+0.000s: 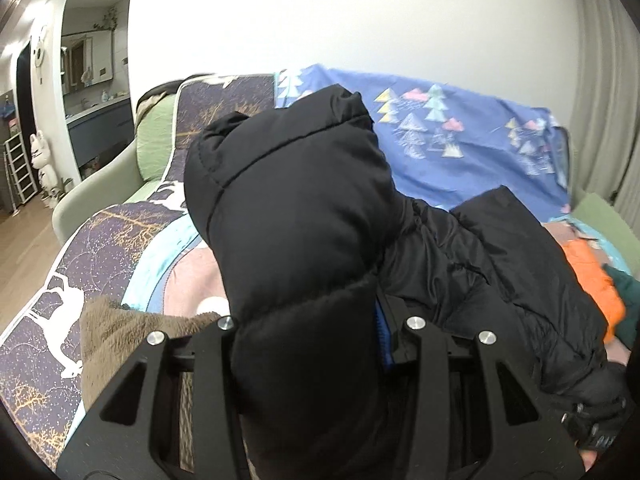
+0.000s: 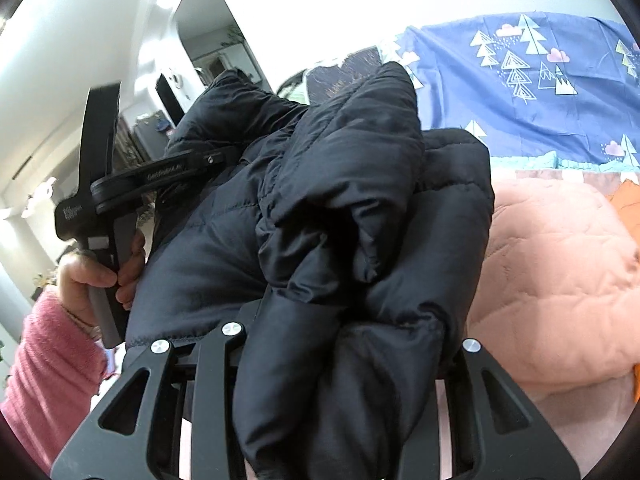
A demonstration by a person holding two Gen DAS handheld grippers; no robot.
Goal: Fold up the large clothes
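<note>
Aloft now: black puffer jacket (image 1: 304, 216) over sofa (image 1: 96, 196).
Clamped by left tongs (image 1: 316, 332) and right tongs (image 2: 344, 340) (both gripping padded fabric).

Both tools are raised and tilted downward, each clamped on a thick fold of the black puffer jacket (image 1: 304, 216). The left tool (image 1: 316, 320) is gripped by a hand (image 2: 92, 280) in a pink sleeve (image 2: 48, 368); the right tool (image 2: 348, 332) bites a bunched fold.

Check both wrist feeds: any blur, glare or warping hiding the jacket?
Left wrist view: black jacket sharp, blue sheet slightly smeared, dark fisheye corners. Right wrist view: white wall blown out, background bent and soft, jacket folds readable.
</note>
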